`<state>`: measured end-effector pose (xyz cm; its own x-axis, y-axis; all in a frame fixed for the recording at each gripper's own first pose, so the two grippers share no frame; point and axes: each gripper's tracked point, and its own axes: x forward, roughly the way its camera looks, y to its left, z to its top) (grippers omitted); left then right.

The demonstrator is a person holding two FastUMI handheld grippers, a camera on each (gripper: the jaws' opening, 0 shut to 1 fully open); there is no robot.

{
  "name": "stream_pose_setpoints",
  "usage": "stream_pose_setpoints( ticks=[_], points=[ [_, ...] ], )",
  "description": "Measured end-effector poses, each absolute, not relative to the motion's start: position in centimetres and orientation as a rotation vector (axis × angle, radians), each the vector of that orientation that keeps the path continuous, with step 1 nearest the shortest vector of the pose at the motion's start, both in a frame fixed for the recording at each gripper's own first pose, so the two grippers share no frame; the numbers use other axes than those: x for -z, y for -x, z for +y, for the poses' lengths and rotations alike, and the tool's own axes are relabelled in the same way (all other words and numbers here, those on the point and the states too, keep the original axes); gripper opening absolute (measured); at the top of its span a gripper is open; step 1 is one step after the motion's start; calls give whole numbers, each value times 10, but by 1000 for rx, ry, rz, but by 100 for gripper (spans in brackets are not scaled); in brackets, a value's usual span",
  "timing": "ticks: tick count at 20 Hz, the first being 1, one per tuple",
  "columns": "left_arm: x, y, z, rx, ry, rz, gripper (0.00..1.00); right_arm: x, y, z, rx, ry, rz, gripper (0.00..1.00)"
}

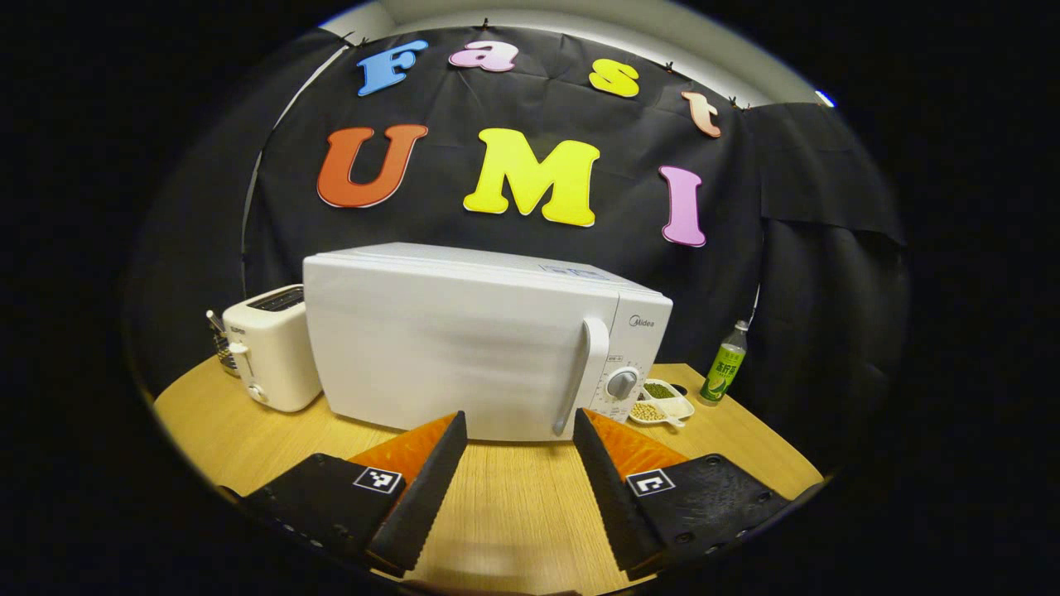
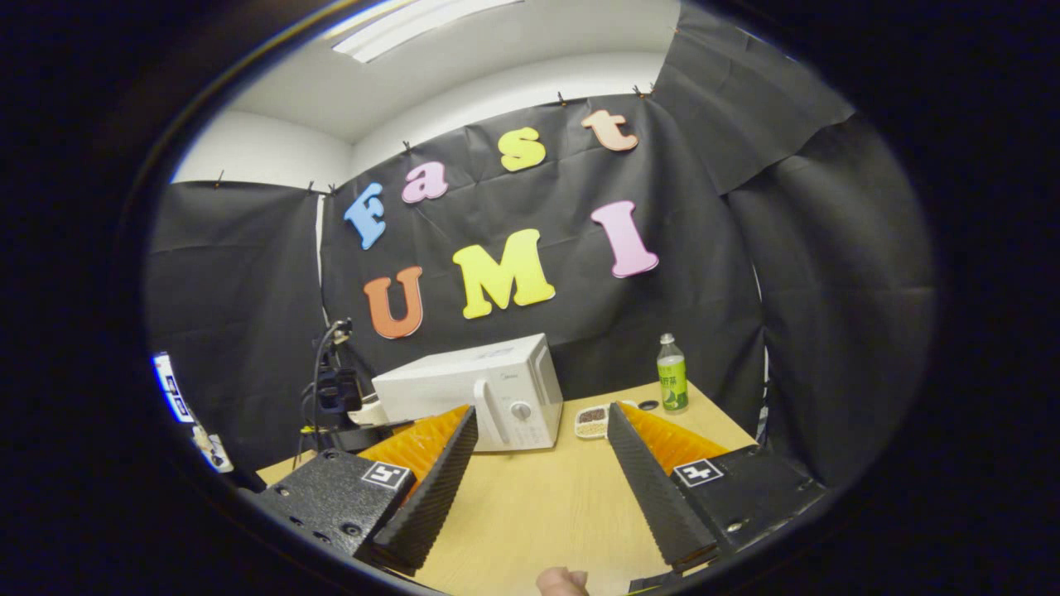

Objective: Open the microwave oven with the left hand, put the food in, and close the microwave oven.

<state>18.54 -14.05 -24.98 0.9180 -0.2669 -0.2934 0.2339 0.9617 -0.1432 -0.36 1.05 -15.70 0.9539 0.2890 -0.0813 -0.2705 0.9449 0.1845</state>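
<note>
Straight ahead of the left gripper [image 1: 519, 426], a white microwave oven [image 1: 464, 339] sits on a wooden desk [image 1: 513, 505], its door shut. The left gripper's two black fingers [image 1: 431, 476] are spread apart and hold nothing. The door's handle [image 1: 582, 372], a white bar standing upright, rises just above and inside the tip of the finger on the view's right side, so it lies forward and slightly right of the gap between the fingers; its long axis runs top to bottom, across the way the fingers close. A round dial [image 1: 621, 384] sits beside the handle. Food lies in a small white dish [image 1: 662, 404] past that same fingertip, next to the oven, with a green bottle [image 1: 725, 368] farther right and a white toaster [image 1: 269, 348] beyond the other finger. From the right gripper [image 2: 542, 426], also spread wide and empty, the oven [image 2: 468, 389] looks smaller and farther off, ahead and to the left between its fingers, with the dish [image 2: 592, 420] just inside the right fingertip. The left gripper appears clearly nearer the handle (fitting the task's first step), and the door is not yet opened. A fingertip of the person's hand [image 2: 563, 581] shows at the bottom edge.
</note>
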Motion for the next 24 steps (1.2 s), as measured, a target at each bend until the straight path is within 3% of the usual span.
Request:
stream_pose_setpoints(
  ticks=[1,2,3,4,5,6,7,9,10,11,12,13,14,15,17,18,19,20,21,23,24],
  points=[
    [236,-170,-133,247,94,305,88,152,7,13,-280,-170,106,91],
    [225,-155,-129,243,79,297,93,146,12,16,-280,-177,101,100],
    [213,-141,-122,222,56,292,84,138,17,19,-283,-191,97,100],
    [203,-123,-112,200,30,296,95,131,21,22,-286,-204,95,100],
    [190,-108,-110,206,22,293,95,123,25,25,-287,-212,90,100],
    [171,-93,-109,210,19,274,95,114,30,25,-288,-211,83,91],
    [151,-79,-107,216,24,241,95,104,34,25,-285,-204,71,100],
    [118,-50,-100,216,40,200,95,87,44,23,-274,-166,45,100],
    [107,-36,-96,214,46,183,95,79,51,24,-269,-142,30,90],
    [94,-22,-90,200,42,162,95,71,56,24,-261,-115,15,100],
    [83,-10,-83,181,41,148,95,63,62,23,-248,-91,1,90],
    [76,2,-78,164,41,144,95,56,67,22,-237,-70,-13,90],
    [69,13,-71,142,37,128,84,50,73,23,-227,-51,-28,100],
    [62,22,-66,124,35,116,95,42,79,26,-222,-33,-43,100],
    [61,40,-60,106,26,102,95,31,91,29,-217,-1,-74,100],
    [63,48,-58,105,21,95,95,27,98,32,-220,-1,-92,91],
    [65,55,-59,116,12,92,95,25,102,35,-225,-7,-98,100],
    [68,60,-61,126,4,90,95,29,105,37,-236,-13,-94,100],
    [71,64,-62,135,-3,90,95,31,106,40,-248,-25,-87,91],
    [70,65,-62,146,-6,86,95,37,103,45,-268,-35,-58,91],
    [67,65,-61,146,-7,79,95,41,102,46,-278,-41,-43,100]
  ],
)
